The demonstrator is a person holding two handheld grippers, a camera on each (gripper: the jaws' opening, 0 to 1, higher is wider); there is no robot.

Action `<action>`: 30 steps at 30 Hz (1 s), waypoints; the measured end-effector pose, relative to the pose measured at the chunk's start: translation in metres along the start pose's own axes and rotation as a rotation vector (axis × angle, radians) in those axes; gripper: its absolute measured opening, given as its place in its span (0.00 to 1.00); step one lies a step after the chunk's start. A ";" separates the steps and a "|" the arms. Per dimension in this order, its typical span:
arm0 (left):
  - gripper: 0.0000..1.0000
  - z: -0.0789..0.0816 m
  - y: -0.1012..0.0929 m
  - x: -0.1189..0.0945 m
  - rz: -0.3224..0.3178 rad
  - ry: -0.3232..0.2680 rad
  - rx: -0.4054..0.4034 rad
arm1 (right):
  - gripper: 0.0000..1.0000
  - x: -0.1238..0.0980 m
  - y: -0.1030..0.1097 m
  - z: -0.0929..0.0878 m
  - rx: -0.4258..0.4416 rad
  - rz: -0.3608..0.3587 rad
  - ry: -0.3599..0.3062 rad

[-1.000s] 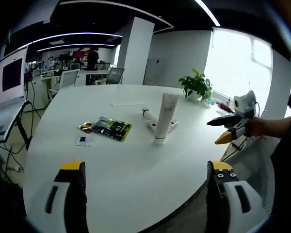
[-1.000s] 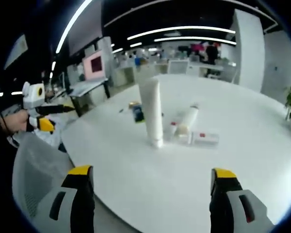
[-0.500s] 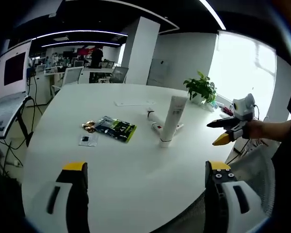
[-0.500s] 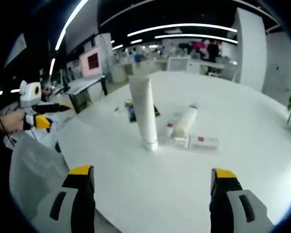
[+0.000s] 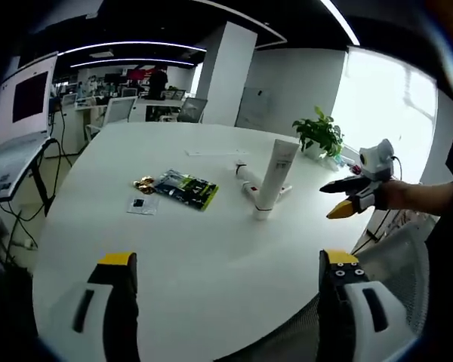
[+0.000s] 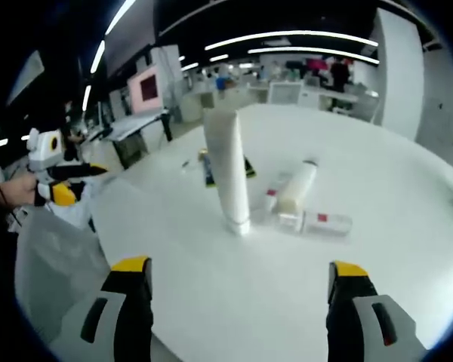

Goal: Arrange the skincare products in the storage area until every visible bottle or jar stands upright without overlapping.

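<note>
A tall white tube (image 5: 272,179) (image 6: 228,172) stands upright on its cap on the round white table (image 5: 181,249). Behind it lie a white bottle (image 6: 297,188) on its side, a small clear flat bottle with a red label (image 6: 318,223), and a small red-marked piece (image 6: 269,197). In the left gripper view the lying bottles (image 5: 249,186) show just past the tube. My left gripper (image 5: 225,264) stands open over the near table edge. My right gripper (image 6: 238,270) is open too, nothing between its fingers; it also shows as yellow-tipped jaws (image 5: 347,197) at the right.
A dark green packet (image 5: 185,188), a gold wrapper (image 5: 143,182) and a small clear sachet (image 5: 140,204) lie left of the tube. A potted plant (image 5: 317,134) stands at the far edge. A mesh chair (image 6: 53,256) sits near the table edge. Desks and monitors fill the office behind.
Both cameras have shifted slightly, the right one closer to the tube. The tube and lying bottles have not moved. Both grippers stay open.
</note>
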State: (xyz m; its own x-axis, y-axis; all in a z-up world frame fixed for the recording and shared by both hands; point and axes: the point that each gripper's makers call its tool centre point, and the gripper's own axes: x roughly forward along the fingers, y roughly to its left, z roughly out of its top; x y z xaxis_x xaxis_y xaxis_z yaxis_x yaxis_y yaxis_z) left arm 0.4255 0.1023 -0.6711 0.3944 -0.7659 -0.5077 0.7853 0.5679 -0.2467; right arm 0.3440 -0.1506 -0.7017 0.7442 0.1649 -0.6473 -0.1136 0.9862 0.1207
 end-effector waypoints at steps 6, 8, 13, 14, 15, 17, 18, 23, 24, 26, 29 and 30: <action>0.93 0.003 0.004 -0.001 0.020 -0.015 -0.008 | 0.99 0.003 -0.007 -0.005 0.024 -0.004 0.010; 0.92 0.003 0.007 -0.002 0.037 -0.015 0.001 | 0.99 0.004 -0.008 -0.005 0.026 -0.006 0.009; 0.92 0.005 0.010 -0.003 0.069 -0.024 0.040 | 0.99 0.009 -0.015 -0.005 0.027 -0.011 0.020; 0.92 0.005 0.011 -0.003 0.070 -0.024 0.041 | 0.99 0.009 -0.019 -0.005 0.022 -0.015 0.029; 0.92 0.005 0.011 -0.003 0.071 -0.025 0.036 | 0.99 0.010 -0.022 -0.005 0.020 -0.019 0.036; 0.92 0.006 0.012 -0.004 0.075 -0.033 0.027 | 0.99 0.008 -0.031 -0.002 0.018 -0.034 0.042; 0.91 0.006 0.013 -0.004 0.077 -0.034 0.025 | 0.99 0.007 -0.033 0.000 0.015 -0.040 0.039; 0.90 0.004 0.017 -0.004 0.094 -0.023 0.013 | 0.98 0.004 -0.050 0.007 0.019 -0.080 0.042; 0.89 0.001 0.018 -0.003 0.099 -0.009 0.018 | 0.97 0.003 -0.052 0.007 0.017 -0.082 0.045; 0.89 0.000 0.018 -0.001 0.101 -0.001 0.024 | 0.95 0.004 -0.055 0.008 0.015 -0.085 0.053; 0.89 -0.002 0.017 -0.001 0.102 0.011 0.035 | 0.93 0.007 -0.060 0.014 0.036 -0.082 0.044; 0.89 -0.003 0.017 0.000 0.101 0.014 0.035 | 0.92 0.009 -0.062 0.016 0.042 -0.085 0.038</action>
State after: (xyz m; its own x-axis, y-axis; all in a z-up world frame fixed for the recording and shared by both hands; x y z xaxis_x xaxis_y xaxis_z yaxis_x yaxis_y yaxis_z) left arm 0.4374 0.1130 -0.6773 0.4656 -0.7013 -0.5398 0.7585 0.6305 -0.1648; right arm 0.3689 -0.2108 -0.7030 0.7241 0.0824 -0.6848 -0.0229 0.9952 0.0955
